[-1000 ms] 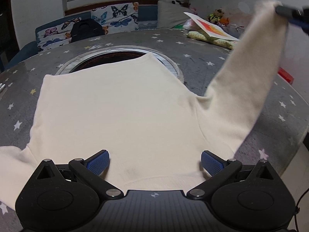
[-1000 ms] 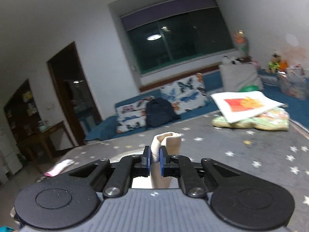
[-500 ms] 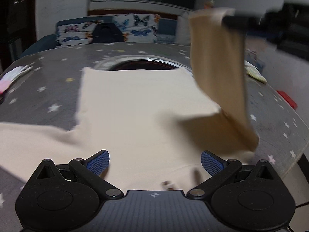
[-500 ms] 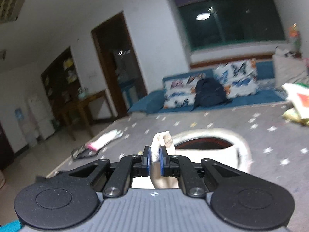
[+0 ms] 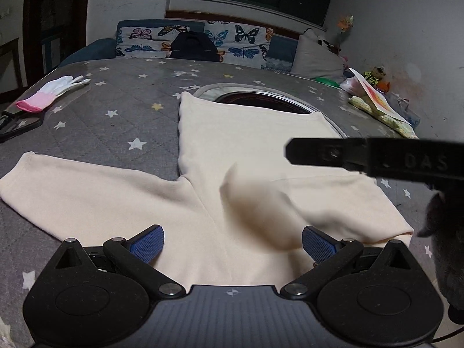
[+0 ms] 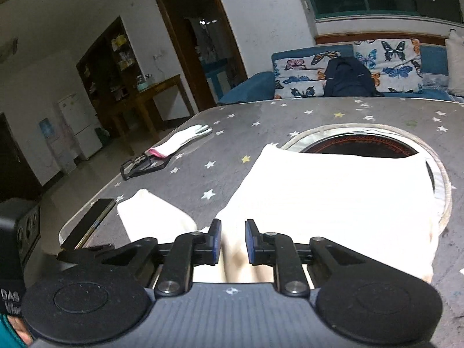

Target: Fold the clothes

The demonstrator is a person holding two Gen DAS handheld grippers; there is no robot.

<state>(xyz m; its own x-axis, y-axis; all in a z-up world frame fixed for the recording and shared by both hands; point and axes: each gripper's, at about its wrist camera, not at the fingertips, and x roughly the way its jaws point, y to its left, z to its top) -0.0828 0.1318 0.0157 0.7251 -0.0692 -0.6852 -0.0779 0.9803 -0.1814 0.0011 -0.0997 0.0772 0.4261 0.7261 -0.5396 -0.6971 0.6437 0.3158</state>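
Star-print grey surface (image 5: 116, 121) carries the cream sweater (image 5: 249, 145), spread flat. Right gripper (image 6: 233, 245), part-open, has the sleeve (image 5: 261, 217) loose between its pads; left gripper (image 5: 232, 240) gapes, empty. Risk: sleeve lands bunched, spoiling the fold.

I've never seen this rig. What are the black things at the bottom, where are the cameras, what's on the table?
No robot: a person holds a two-finger gripper in each hand, each with a fisheye camera looking along its fingers. One picture is from the left gripper, open and empty; the other from the right gripper, jaws slightly apart with a blurred sleeve between, seemingly unclamped. A cream sweater lies on the starred grey table, a white glove farther off.
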